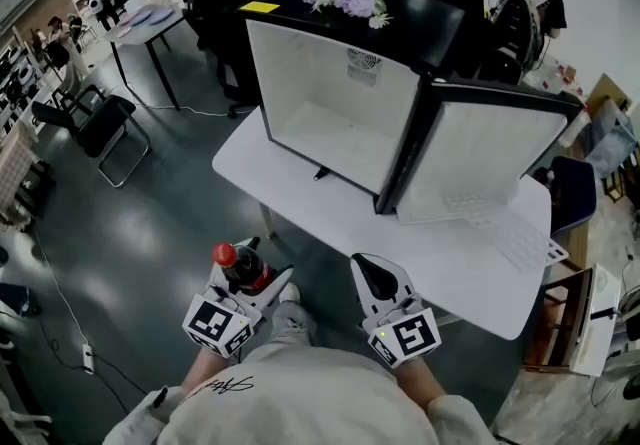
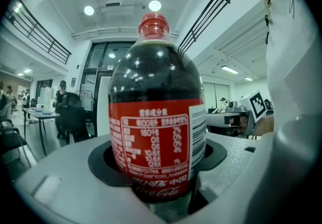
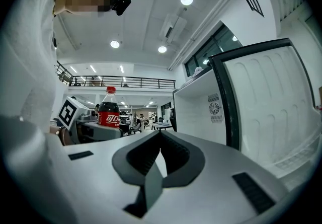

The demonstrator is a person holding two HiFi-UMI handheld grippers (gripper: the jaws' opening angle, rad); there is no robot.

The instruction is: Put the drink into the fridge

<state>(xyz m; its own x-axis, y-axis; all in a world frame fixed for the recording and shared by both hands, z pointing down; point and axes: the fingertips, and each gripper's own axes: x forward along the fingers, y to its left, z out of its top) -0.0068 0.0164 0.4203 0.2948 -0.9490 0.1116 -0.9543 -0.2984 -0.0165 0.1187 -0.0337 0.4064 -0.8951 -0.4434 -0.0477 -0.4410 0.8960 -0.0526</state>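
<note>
Your left gripper's jaws were clamped on the cola bottle, squeezing it around the red label. The bottle sat upright between them with the cap pointing up. Your right gripper's jaws were pressed together with nothing in them, so that hand was basically free.

Progress-wise, I'd call it the first half done. You had the drink in hand and the fridge was ready, with its door swung wide open to the right and a bare white inside, as far as I could see. Nothing was in there yet, though.

The bottle was out over the floor, short of the near edge of the white table. The fridge stood toward the table's far edge, well apart from the bottle.

What was left, by my read: carry it forward over the near edge and into the opening, stand it on the fridge floor, let go, then probably use that spare gripper on the door.
</note>
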